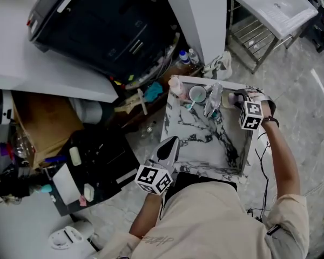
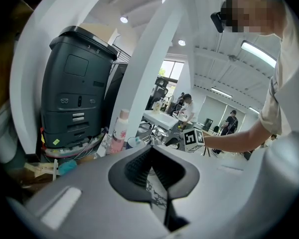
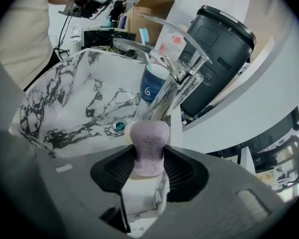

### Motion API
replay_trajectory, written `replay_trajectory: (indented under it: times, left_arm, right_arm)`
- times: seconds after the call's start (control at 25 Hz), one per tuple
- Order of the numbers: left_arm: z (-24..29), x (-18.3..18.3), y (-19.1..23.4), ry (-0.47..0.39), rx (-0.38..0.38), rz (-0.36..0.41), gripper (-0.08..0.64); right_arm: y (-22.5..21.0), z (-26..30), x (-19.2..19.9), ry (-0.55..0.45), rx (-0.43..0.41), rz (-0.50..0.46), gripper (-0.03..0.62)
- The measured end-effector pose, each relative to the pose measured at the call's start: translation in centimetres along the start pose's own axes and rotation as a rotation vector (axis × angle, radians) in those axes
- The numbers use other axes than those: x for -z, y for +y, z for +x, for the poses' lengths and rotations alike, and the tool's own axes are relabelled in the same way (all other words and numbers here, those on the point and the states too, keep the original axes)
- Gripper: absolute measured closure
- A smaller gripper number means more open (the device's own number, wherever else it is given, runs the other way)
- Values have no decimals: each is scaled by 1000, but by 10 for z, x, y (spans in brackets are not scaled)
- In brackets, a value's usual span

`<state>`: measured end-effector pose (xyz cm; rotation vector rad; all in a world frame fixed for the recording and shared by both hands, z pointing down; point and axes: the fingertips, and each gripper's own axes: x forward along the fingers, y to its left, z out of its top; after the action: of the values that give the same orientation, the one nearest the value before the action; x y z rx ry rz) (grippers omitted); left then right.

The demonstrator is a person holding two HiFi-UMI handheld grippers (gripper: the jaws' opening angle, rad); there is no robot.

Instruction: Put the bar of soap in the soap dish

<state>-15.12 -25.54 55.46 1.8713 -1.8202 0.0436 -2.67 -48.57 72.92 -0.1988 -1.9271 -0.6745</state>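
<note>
Right tongs (image 3: pixel 148 158) pinch the bar of soap (image 3: pixel 148 142) mid-body (left tongs (image 2: pixel 150 153) closed, empty).

The right hand-held gripper (image 3: pixel 148 159) and bar of soap (image 3: pixel 148 144) cover most of a pale object (image 3: pixel 139 195) beneath.

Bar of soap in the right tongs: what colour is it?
The bar of soap is pale lilac; the right gripper view shows it best.
</note>
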Motion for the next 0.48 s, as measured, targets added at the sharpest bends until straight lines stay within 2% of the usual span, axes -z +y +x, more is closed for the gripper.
replay_trajectory:
  times: [0.2,0.48]
  left_arm:
    - [-2,-5,4,-11,-23,-12,541]
    - [-13,1,12,7,-58,-26,541]
  right_arm:
    - [2,16,5,62,-42,-60,408]
    - [3,34,1,117,-64,-59,410]
